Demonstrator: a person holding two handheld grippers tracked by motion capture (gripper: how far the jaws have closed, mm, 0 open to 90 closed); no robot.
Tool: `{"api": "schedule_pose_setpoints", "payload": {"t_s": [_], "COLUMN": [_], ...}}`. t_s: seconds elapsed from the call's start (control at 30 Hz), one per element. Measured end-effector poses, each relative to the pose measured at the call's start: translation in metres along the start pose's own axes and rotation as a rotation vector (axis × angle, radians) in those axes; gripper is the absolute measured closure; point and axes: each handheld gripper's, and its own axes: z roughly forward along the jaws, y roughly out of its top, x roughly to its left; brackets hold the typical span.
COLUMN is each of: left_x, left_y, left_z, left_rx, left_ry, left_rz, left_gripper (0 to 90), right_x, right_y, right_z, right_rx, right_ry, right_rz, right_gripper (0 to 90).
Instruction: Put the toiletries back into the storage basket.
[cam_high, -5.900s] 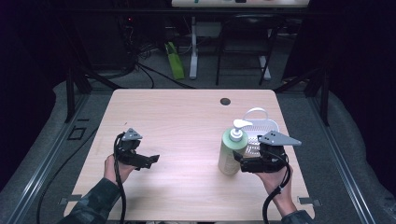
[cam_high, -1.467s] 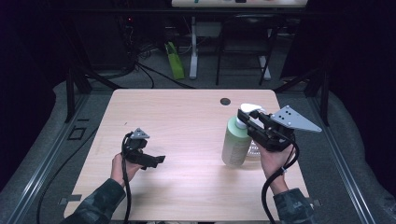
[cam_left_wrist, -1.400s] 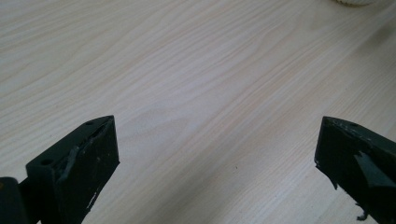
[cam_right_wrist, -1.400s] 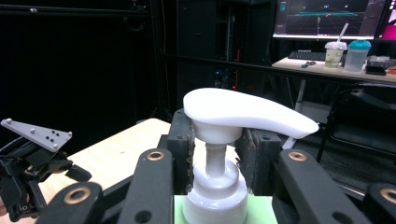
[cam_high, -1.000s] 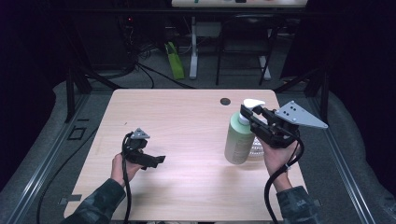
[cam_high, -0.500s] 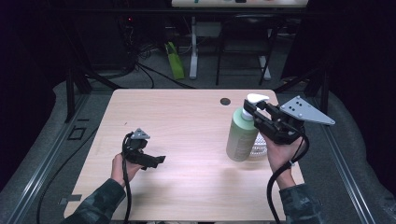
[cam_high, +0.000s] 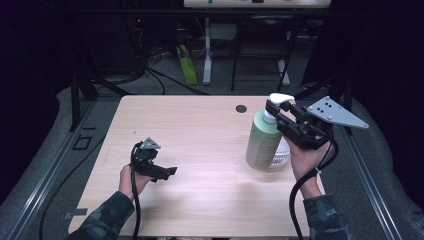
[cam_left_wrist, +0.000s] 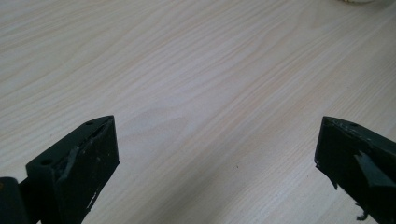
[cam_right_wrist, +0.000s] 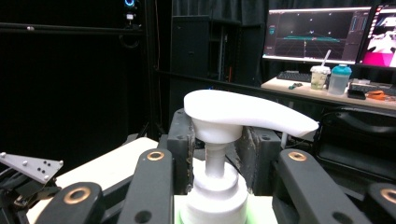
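On the right side of the table (cam_high: 200, 150), I'm holding the green pump bottle (cam_high: 262, 142) upright, w/ my right gripper (cam_high: 280, 117) clamped on the thin white neck just under the pump head (cam_right_wrist: 247, 114). In the right gripper view the jaws are sitting either side of that stem, right above the collar (cam_right_wrist: 215, 196). The bottle is standing on the wood beside a clear, ribbed plastic thing (cam_high: 281, 156), touching it or nearly so; can't tell which. I'm judging it part full, so bottom-heavy, and the body looks like smooth, slick plastic, stiff enough but squeezable. The neck is the narrow spot, and the head's flare is acting as a stop vs. slipping down, so it's a fair hold, tho the stem is probably the weakest part and the bottle could swing under it if I'm tilting. A grip round the body would be steadier. My left gripper (cam_high: 167, 171) is hanging low over bare wood, jaws wide apart, nothing btw them in the left gripper view.
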Motion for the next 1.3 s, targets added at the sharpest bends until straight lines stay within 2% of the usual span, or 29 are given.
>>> {"api": "schedule_pose_setpoints", "payload": {"t_s": [0.47,1.3], "left_x": [0.000,0.000], "left_y": [0.000,0.000], "left_z": [0.000,0.000], "left_rx": [-0.005,-0.002], "left_ry": [0.002,-0.002], "left_rz": [-0.002,0.001], "left_gripper": [0.0,0.0], "right_x": [-0.007,-0.025], "right_y": [0.016,0.034], "right_z": [-0.003,-0.004], "right_rx": [-0.020,-0.039], "right_ry": [-0.022,-0.070], "right_rz": [-0.011,-0.018], "right_gripper": [67.9,67.8]}}
